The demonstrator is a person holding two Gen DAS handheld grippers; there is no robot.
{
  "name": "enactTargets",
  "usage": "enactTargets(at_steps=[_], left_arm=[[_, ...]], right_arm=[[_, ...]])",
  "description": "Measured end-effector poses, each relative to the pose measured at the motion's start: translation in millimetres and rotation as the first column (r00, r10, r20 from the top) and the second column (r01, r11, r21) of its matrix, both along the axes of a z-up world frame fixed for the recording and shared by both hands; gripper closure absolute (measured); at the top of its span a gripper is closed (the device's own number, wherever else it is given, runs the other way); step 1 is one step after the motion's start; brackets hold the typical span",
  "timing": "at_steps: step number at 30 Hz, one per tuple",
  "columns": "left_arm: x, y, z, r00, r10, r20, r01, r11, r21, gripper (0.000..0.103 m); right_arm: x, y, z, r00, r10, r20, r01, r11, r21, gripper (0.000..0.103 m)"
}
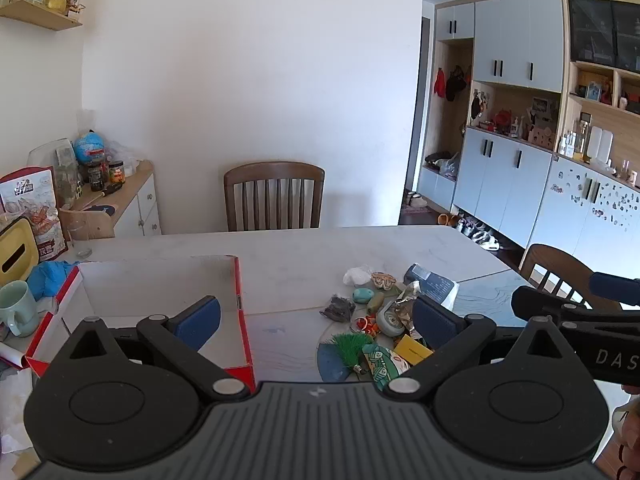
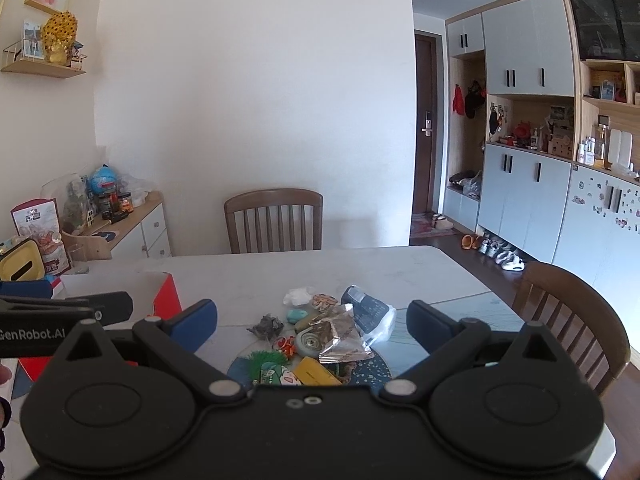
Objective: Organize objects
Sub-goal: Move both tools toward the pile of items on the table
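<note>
Left gripper [image 1: 316, 322]: your jaws stand fully spread, holding nothing.
Right gripper [image 2: 312, 322]: same, wide and empty.
Pile [image 2: 320, 340]: just ahead of your right gripper, on the table [image 2: 360, 272].
Foil wrapper [image 2: 340, 332]: light, crinkly; pinch an edge.
Box [image 1: 160, 288]: open, ahead of your left gripper.
Room: bare tabletop lies beyond the pile.

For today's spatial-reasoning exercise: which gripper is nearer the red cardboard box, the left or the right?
Left. The left gripper hangs open with one finger over the red cardboard box. The right gripper, also open, hangs over the pile of small items beside the box, further off.
</note>
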State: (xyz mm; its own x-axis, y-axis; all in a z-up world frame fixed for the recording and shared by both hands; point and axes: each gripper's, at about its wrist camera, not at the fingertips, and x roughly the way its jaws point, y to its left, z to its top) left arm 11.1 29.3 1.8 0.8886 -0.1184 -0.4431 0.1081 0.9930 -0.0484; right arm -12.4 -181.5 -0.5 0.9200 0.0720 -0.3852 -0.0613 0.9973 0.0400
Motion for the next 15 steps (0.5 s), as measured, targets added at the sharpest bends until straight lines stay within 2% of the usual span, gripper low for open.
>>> enactTargets(at_steps=[9, 15], left_arm=[[9.5, -7.0, -3.1, 1.0, 0.016, -0.014, -0.016, 1.0, 0.007, 0.0], [28.9, -17.7, -10.4, 0.998, 0.032, -0.061, -0.032, 0.999, 0.012, 0.0]], right_arm=[[15.0, -7.7, -5.9, 1.0, 0.018, -0.025, -0.018, 1.0, 0.006, 0.003], [33.7, -13.6, -13.4, 0.997, 0.072, -0.035, -0.073, 0.997, -0.026, 0.003]])
